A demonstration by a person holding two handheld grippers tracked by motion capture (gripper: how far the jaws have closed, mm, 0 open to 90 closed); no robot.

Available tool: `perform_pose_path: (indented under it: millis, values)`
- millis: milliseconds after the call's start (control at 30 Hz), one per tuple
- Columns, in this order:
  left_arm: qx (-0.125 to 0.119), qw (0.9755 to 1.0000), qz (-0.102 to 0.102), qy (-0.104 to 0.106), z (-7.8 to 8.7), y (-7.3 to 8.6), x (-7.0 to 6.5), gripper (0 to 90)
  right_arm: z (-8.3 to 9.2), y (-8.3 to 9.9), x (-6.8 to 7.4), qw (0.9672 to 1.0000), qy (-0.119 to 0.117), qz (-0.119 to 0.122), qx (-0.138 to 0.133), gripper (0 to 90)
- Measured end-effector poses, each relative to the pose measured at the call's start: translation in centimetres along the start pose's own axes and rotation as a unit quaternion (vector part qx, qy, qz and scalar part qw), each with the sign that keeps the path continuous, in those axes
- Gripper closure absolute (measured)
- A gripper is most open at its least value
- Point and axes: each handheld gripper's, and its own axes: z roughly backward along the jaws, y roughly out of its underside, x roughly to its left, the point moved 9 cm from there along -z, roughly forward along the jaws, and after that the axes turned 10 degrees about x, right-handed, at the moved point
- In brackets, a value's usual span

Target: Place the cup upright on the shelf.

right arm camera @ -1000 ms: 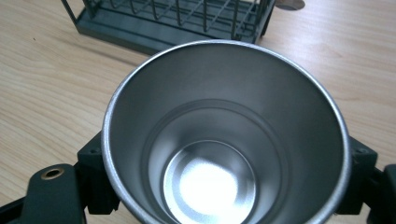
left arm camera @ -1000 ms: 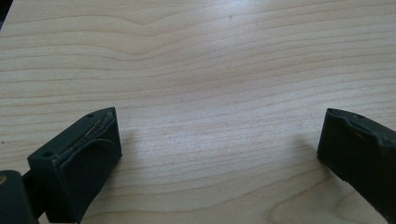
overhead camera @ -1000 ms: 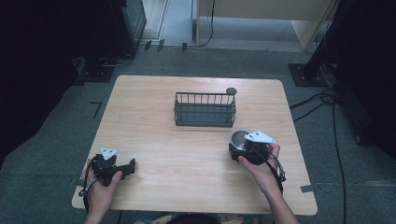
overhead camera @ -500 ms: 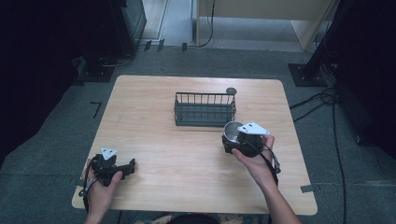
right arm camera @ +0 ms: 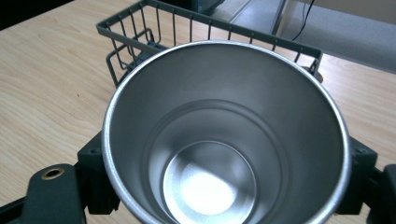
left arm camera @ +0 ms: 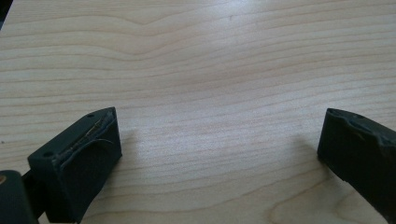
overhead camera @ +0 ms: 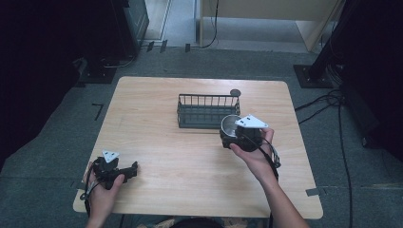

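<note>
The right hand-held gripper (overhead camera: 234,135) holds a steel cup (overhead camera: 231,125) just in front of the wire basket (overhead camera: 207,110). The left hand-held gripper (overhead camera: 124,171) rests on the worktop (overhead camera: 157,142), well apart

Empty shiny steel cup (right arm camera: 224,140), mouth up, held above the table just before the wire basket (right arm camera: 140,42).
</note>
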Motion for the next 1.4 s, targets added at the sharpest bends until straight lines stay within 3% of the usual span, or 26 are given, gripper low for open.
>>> perform_pose_path:
  millis: [667,1400]
  values:
    - [0.000,1.0000,0.000,0.000,0.0,0.0,0.0,0.0,-0.2,-4.3,-0.2,0.9999,0.000,0.000,-0.016,18.2]
    - [0.000,1.0000,0.001,0.000,0.0,0.0,0.0,0.0,-3.3,-7.9,-2.7,0.9992,0.027,-0.025,-0.011,18.2]
